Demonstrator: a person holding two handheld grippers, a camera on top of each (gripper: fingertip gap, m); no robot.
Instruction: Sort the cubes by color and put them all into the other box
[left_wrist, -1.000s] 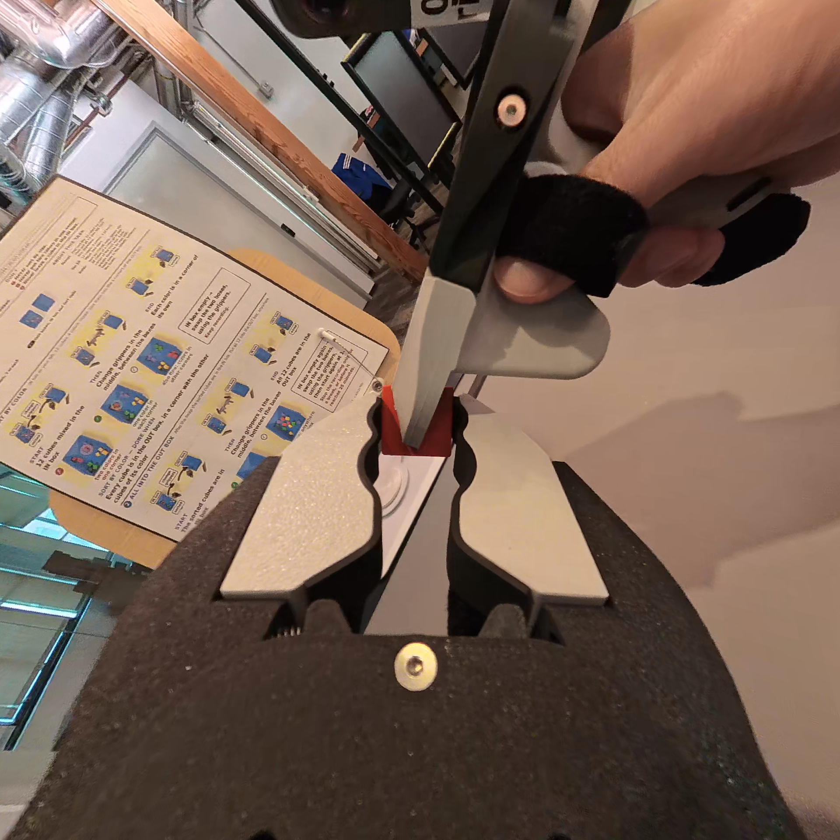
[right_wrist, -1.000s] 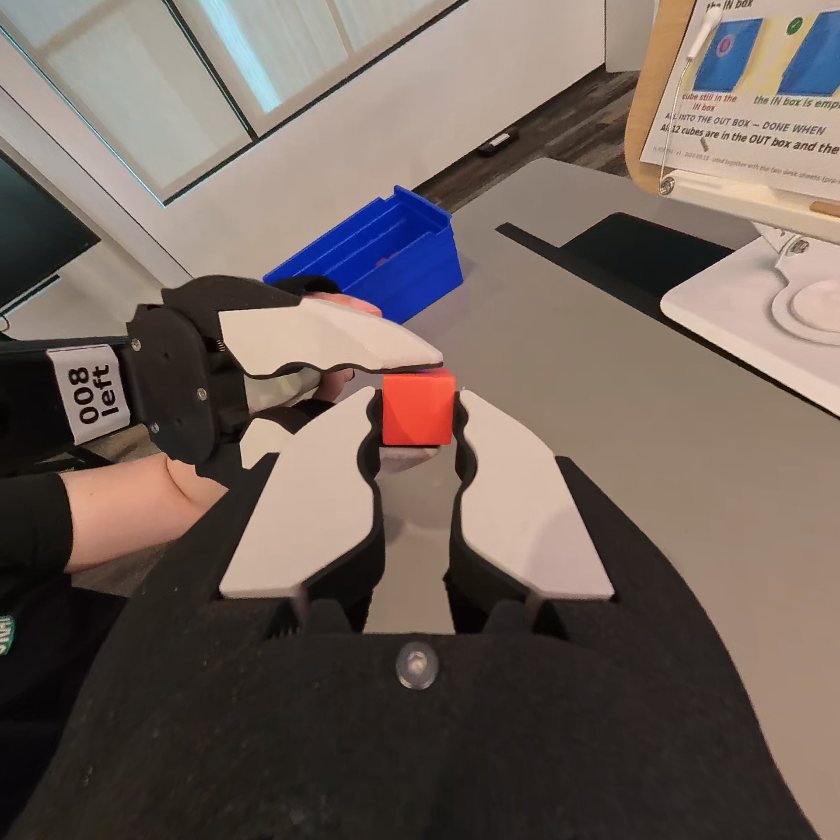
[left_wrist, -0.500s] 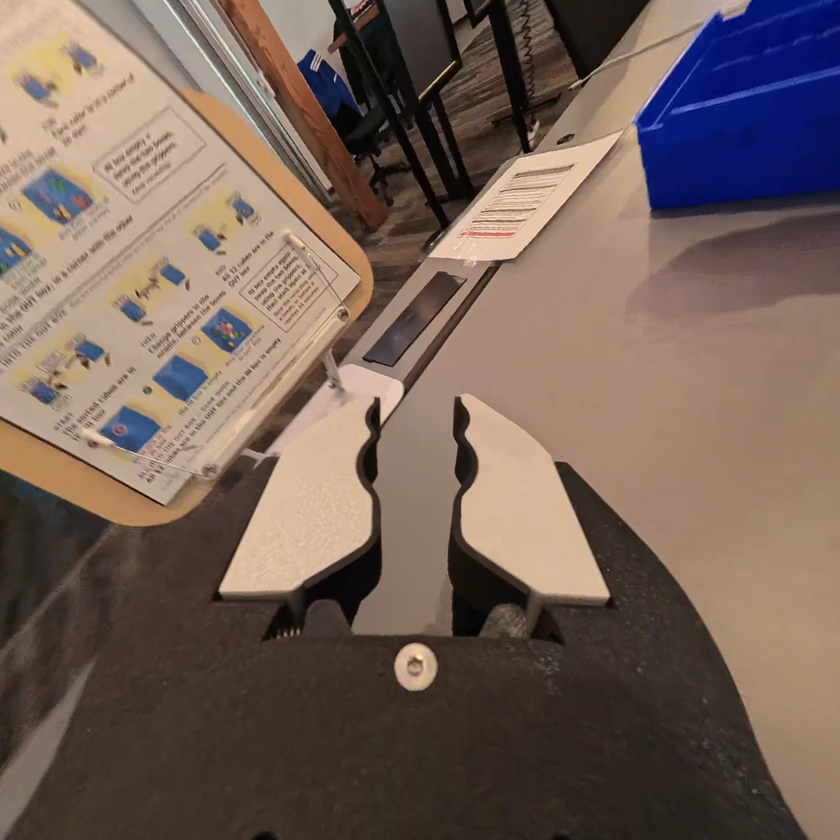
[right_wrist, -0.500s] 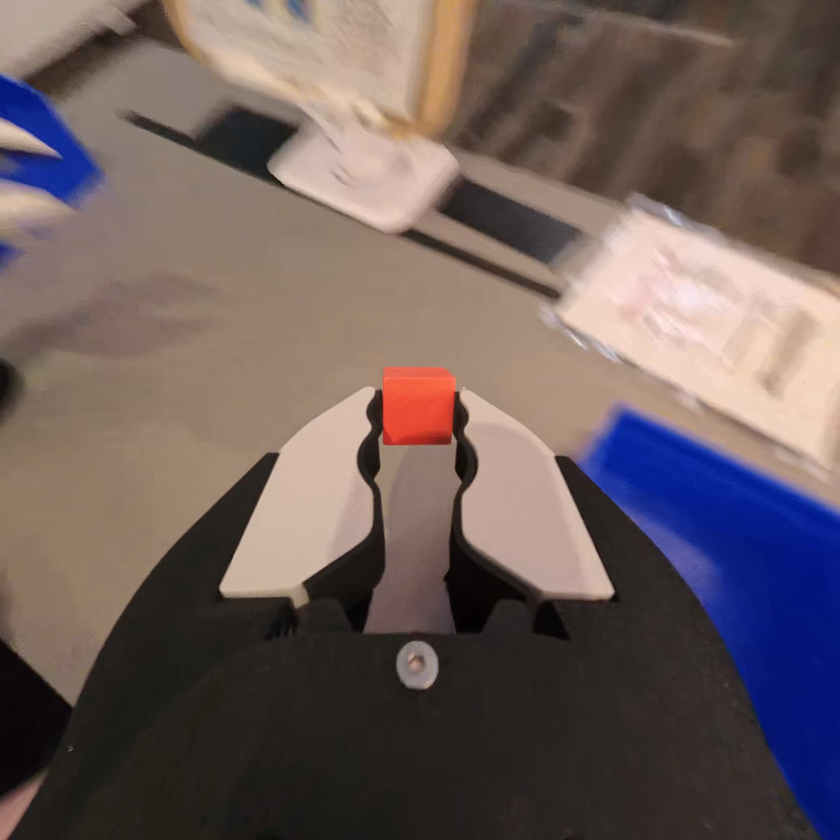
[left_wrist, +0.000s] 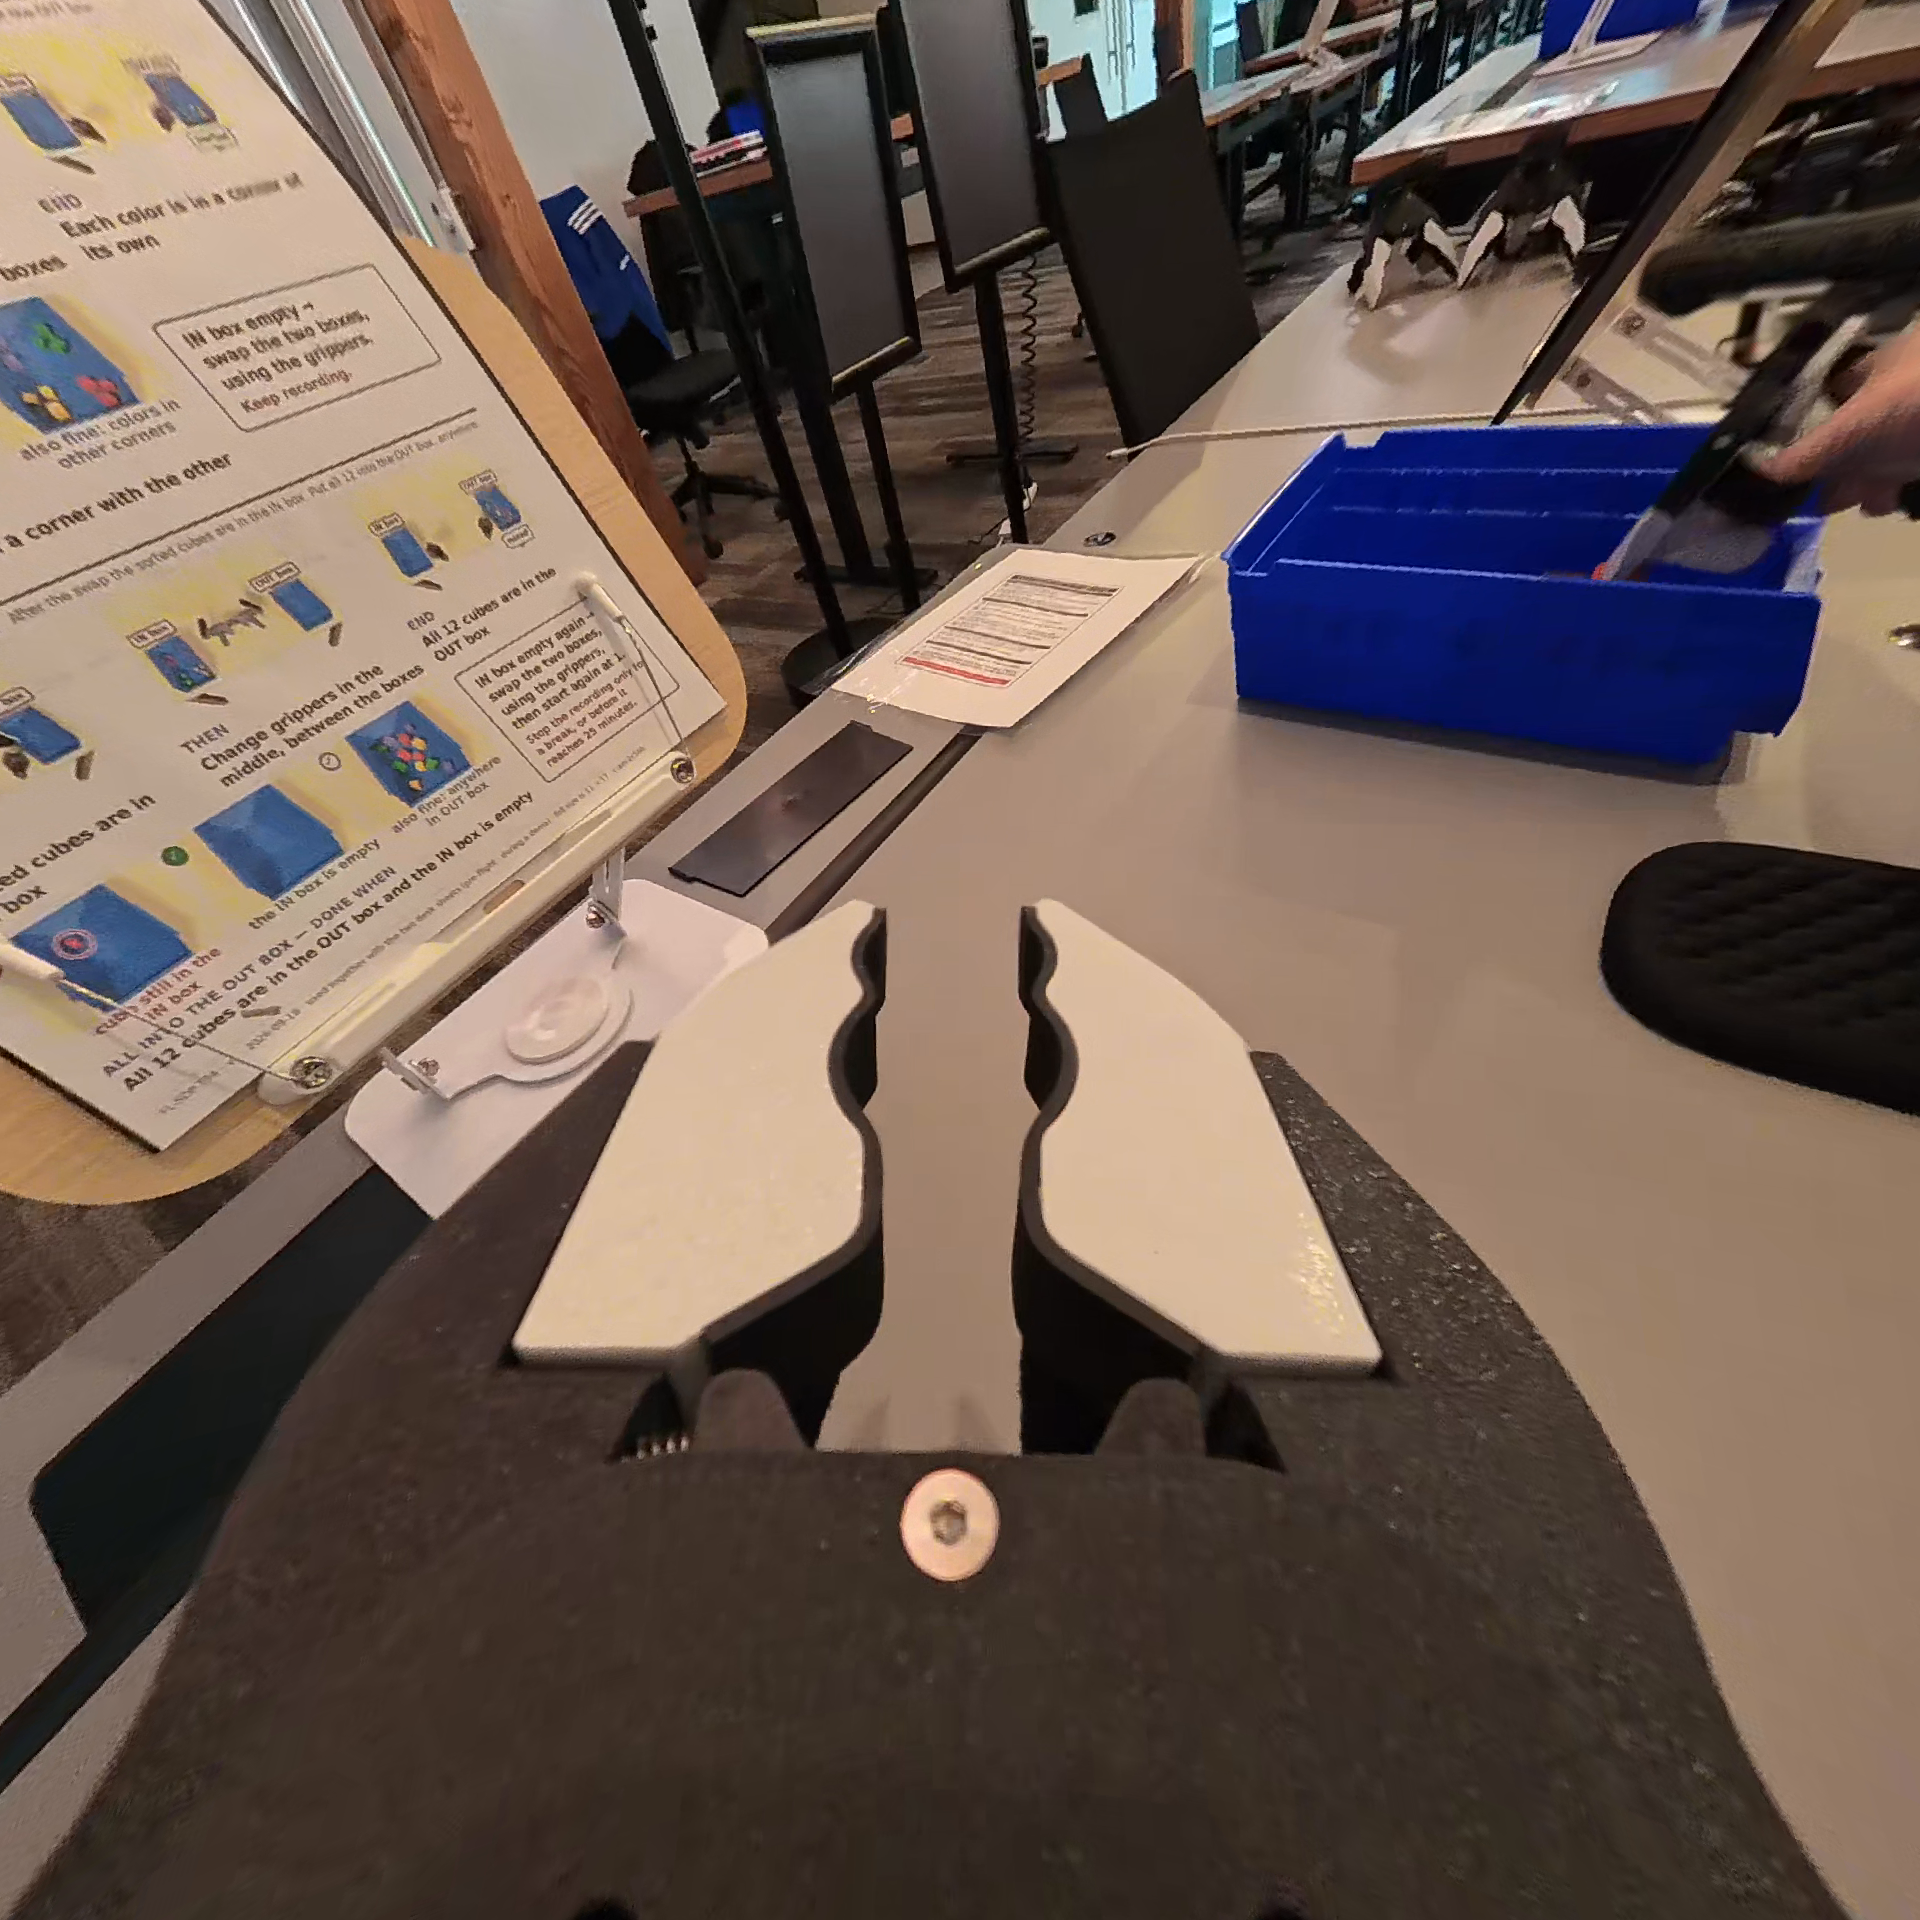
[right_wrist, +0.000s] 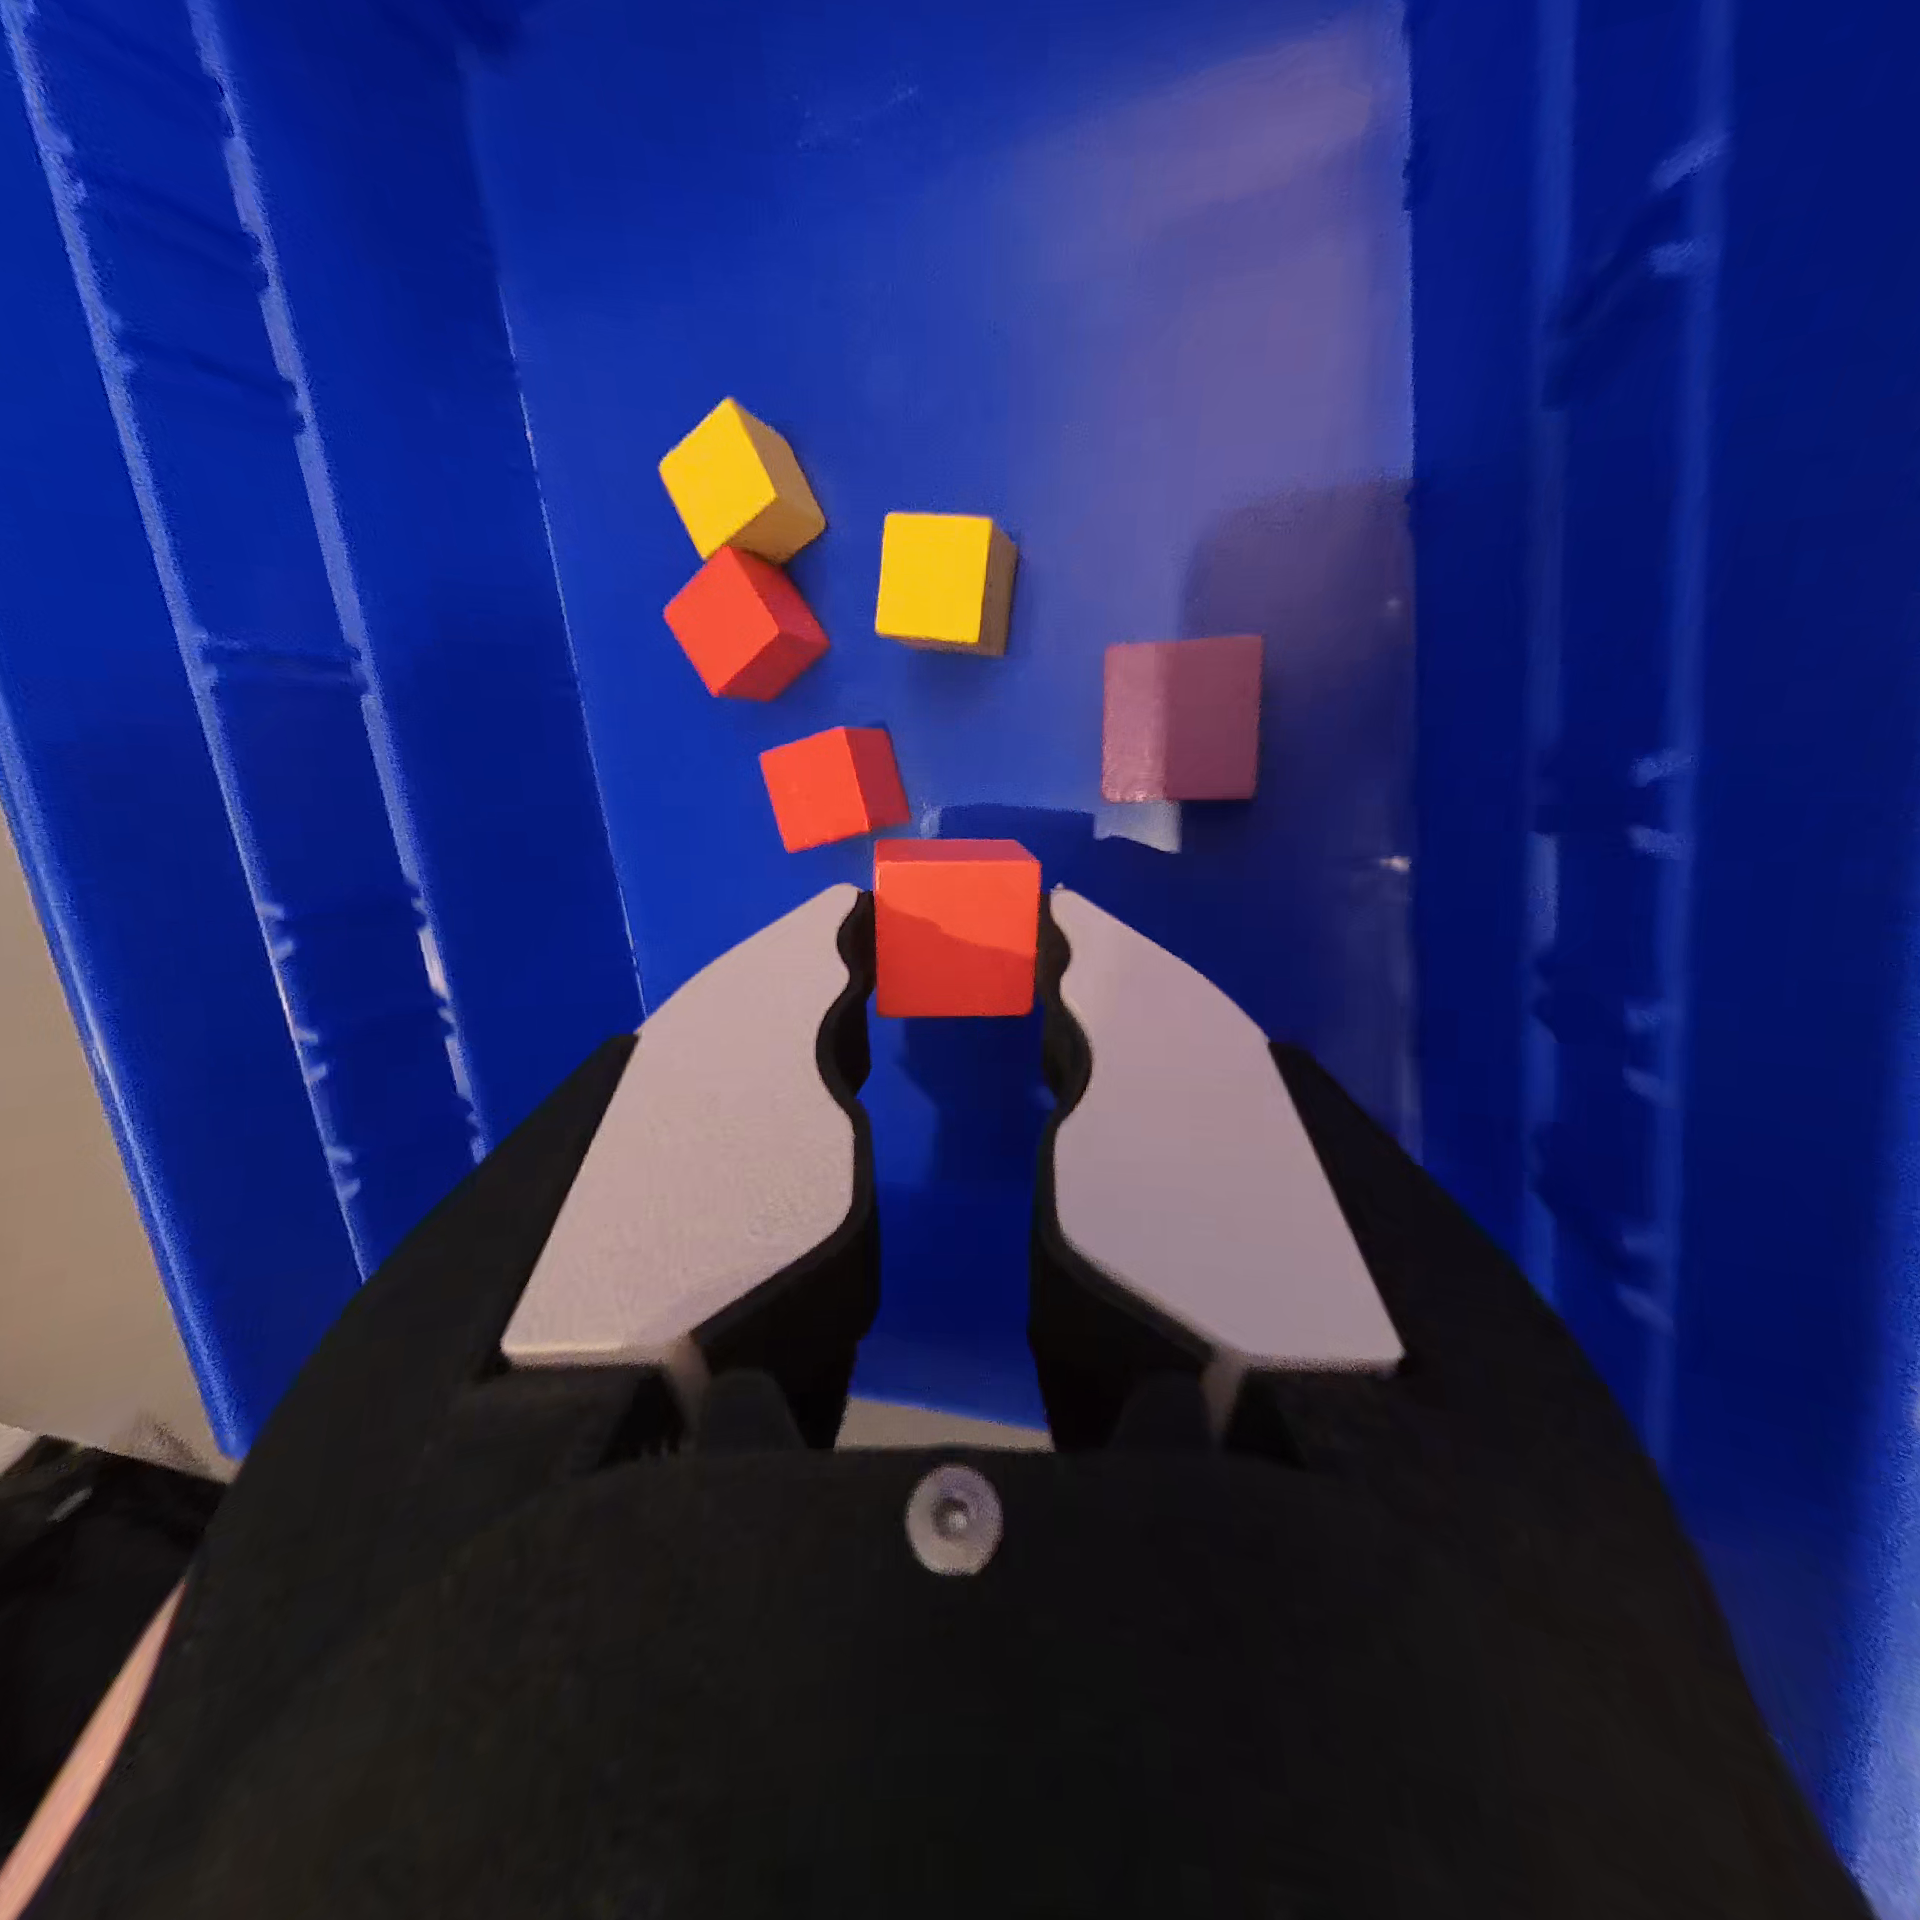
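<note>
My right gripper (right_wrist: 956, 894) is shut on a red cube (right_wrist: 956, 925) and holds it low inside a blue box (right_wrist: 312, 520), pointing down at its floor. On that floor lie two yellow cubes (right_wrist: 740, 478) (right_wrist: 940, 577), two red cubes (right_wrist: 743, 621) (right_wrist: 831, 784) and a purple cube (right_wrist: 1179, 719). My left gripper (left_wrist: 951, 914) is open and empty above the grey table (left_wrist: 1247, 935). In the left wrist view the blue box (left_wrist: 1517, 623) stands at the far right, with the right gripper (left_wrist: 1673, 530) reaching into it.
An instruction board (left_wrist: 260, 623) on a white stand (left_wrist: 561, 1029) is close on the left. A laminated sheet (left_wrist: 1029, 634) lies left of the box. A black pad (left_wrist: 1766, 966) lies at the right. Chairs and desks stand beyond the table edge.
The left gripper let go of the red cube, which the right gripper kept. The right gripper carried it over the table and down into the blue box. The left gripper turned toward that box.
</note>
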